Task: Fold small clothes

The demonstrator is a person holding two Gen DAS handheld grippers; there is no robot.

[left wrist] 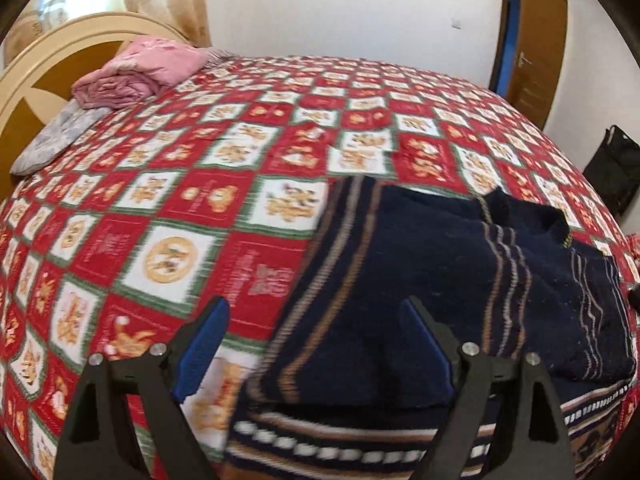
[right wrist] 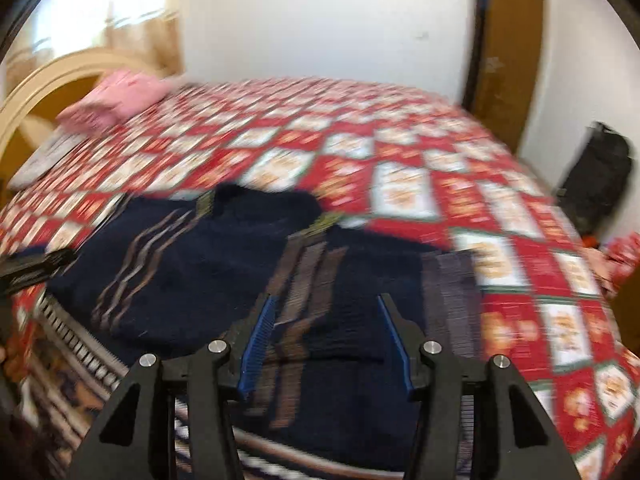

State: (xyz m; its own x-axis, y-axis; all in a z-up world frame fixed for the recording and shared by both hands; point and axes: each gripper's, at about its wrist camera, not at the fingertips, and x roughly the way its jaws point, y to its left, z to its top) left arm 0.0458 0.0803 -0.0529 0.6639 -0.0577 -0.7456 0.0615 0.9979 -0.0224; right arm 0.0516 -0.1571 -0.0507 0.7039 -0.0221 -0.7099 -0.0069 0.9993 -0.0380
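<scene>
A dark navy knitted sweater (left wrist: 420, 260) with tan and grey stripes lies flat on the bed, sleeves folded in over the body (right wrist: 200, 264). In the left wrist view my left gripper (left wrist: 314, 304) hangs open over the sweater's left edge, one blue pad above the bedspread and the other above the knit. My right gripper (right wrist: 327, 298) is open too, its pads apart above the striped sleeve on the sweater's right side, with nothing pinched between them. Both views are blurred.
A red and white patterned bedspread (left wrist: 200, 200) covers the bed. A folded pink blanket (left wrist: 136, 72) and a grey cloth (left wrist: 56, 140) lie by the headboard (left wrist: 40, 64). A brown door (left wrist: 536, 48) and a black bag (right wrist: 596, 180) stand past the bed's far right.
</scene>
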